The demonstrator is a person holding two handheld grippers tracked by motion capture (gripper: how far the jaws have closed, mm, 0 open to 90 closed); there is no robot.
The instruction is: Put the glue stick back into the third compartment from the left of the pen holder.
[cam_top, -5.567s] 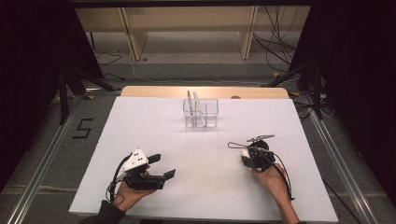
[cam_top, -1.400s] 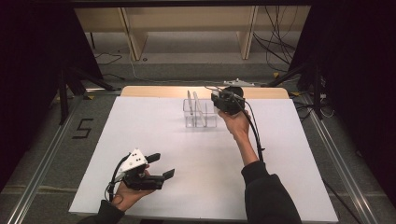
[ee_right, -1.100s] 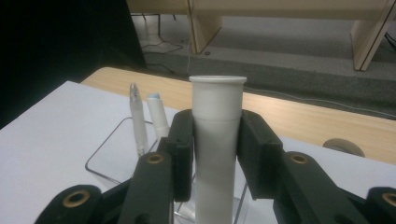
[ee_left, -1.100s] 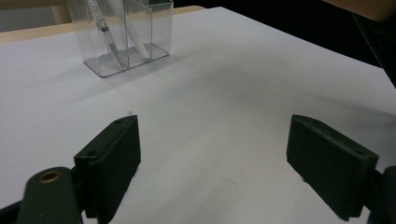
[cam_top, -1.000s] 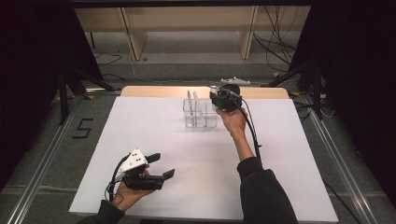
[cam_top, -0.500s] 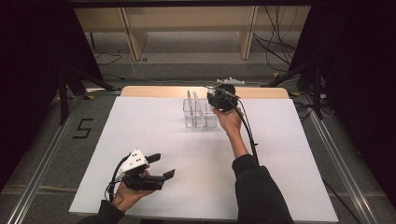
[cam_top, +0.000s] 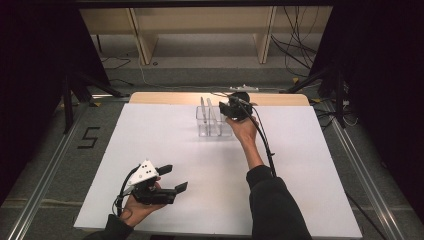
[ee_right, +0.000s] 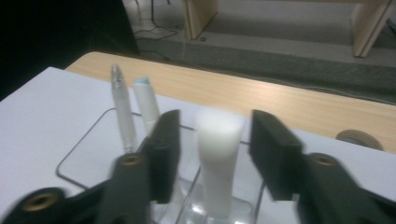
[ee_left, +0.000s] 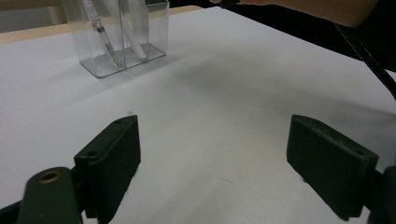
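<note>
A clear plastic holder (cam_top: 214,122) with compartments stands at the far middle of the white table (cam_top: 150,150). A thin clear pen (ee_right: 122,109) and a white pen with a pale blue tip (ee_right: 145,102) lean in it. My right gripper (cam_top: 234,107) hovers at the holder's right end. In the right gripper view its jaws stand open on either side of a thick white marker (ee_right: 217,154) that stands in a compartment, with a gap on each side. My left gripper (cam_top: 172,177) rests open near the front left with nothing between its jaws, and the holder (ee_left: 121,37) shows far ahead of it.
A wooden strip (cam_top: 165,97) runs along the table's far edge, with a small dark round thing (ee_right: 359,139) on it. A thin cable loop (ee_right: 79,140) lies on the table beside the holder. Wooden shelving and floor cables lie beyond.
The right gripper went from the front right of the table up to the holder, then edged slightly farther over it in the last second. The left gripper has stayed put.
</note>
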